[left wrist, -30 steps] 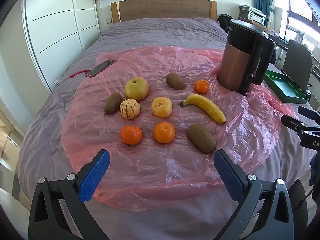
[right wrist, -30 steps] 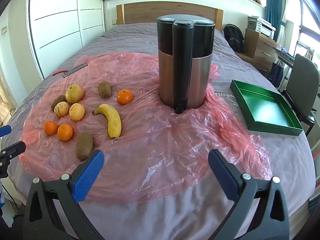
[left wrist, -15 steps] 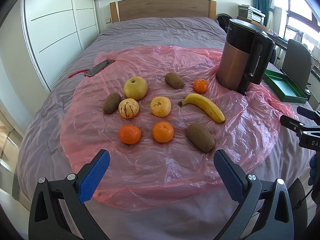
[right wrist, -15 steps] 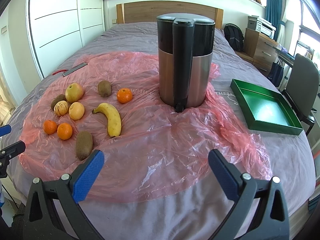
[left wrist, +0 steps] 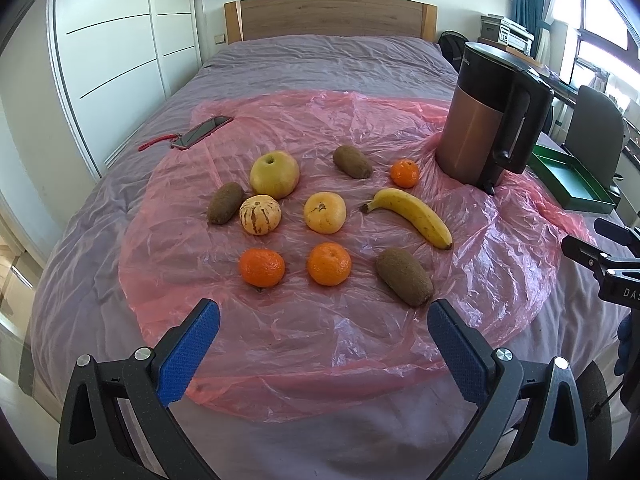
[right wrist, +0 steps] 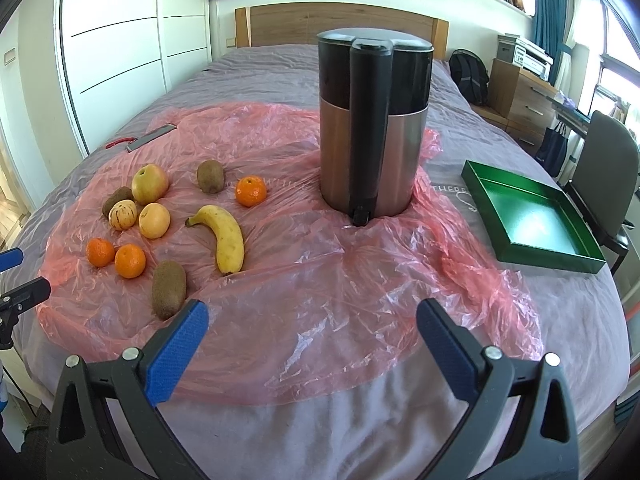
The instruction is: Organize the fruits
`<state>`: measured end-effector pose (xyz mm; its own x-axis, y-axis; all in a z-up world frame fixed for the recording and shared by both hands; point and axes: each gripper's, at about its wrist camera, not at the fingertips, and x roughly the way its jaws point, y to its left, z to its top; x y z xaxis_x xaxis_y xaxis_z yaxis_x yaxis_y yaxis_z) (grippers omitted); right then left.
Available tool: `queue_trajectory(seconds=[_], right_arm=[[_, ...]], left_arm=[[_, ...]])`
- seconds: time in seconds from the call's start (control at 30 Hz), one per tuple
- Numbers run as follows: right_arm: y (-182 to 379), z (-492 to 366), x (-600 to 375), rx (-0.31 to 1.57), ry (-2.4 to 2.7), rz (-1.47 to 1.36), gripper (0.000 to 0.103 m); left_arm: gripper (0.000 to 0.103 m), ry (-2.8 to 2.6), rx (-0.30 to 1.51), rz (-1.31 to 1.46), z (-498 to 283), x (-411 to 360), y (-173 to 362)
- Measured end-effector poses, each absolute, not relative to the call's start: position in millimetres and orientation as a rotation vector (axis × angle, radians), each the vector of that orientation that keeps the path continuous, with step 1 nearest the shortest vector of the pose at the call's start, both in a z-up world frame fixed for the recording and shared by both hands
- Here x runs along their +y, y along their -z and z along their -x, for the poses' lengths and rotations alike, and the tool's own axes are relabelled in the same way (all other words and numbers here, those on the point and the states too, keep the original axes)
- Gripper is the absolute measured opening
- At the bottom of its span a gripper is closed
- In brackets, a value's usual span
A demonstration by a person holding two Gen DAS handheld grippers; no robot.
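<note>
Left wrist: banana (left wrist: 412, 216) lies diagonally, stem pointing far-left

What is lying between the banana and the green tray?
In the right wrist view, the kettle stands between the banana and the green tray, on the pink plastic sheet.

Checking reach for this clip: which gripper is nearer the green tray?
Right. The right gripper has the green tray just ahead to its right; the left gripper sits farther left, facing the fruit.
</note>
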<state>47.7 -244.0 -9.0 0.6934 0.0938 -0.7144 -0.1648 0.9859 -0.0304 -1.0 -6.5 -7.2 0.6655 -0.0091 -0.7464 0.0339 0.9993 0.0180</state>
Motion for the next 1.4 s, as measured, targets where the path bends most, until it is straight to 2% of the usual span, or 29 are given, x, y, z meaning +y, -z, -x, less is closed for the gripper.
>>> queue_trajectory(seconds=[0.63, 0.97, 1.07, 1.13, 1.4], right_arm=[[22, -55, -185, 0.826, -0.363, 0.094, 0.103], [50, -77, -128, 0.903, -0.485, 0.13, 0.103], [59, -87, -112, 0.936, -0.51, 0.144, 0.103], [66, -94, -104, 0.96, -0.524, 0.14, 0.085], [93, -117, -93, 1.044, -0.51, 0.122, 0.042]], left_arm=[[0.102, -0.042, 0.927, 0.061, -13, 62, 26], [0.102, -0.038, 0.998, 0.027, -55, 82, 53], [0.095, -0.02, 1.03, 0.02, -72, 83, 62], [0.087, -0.002, 1.047, 0.023, -81, 83, 68], [0.061, 0.057, 1.115, 0.045, -107, 78, 90]])
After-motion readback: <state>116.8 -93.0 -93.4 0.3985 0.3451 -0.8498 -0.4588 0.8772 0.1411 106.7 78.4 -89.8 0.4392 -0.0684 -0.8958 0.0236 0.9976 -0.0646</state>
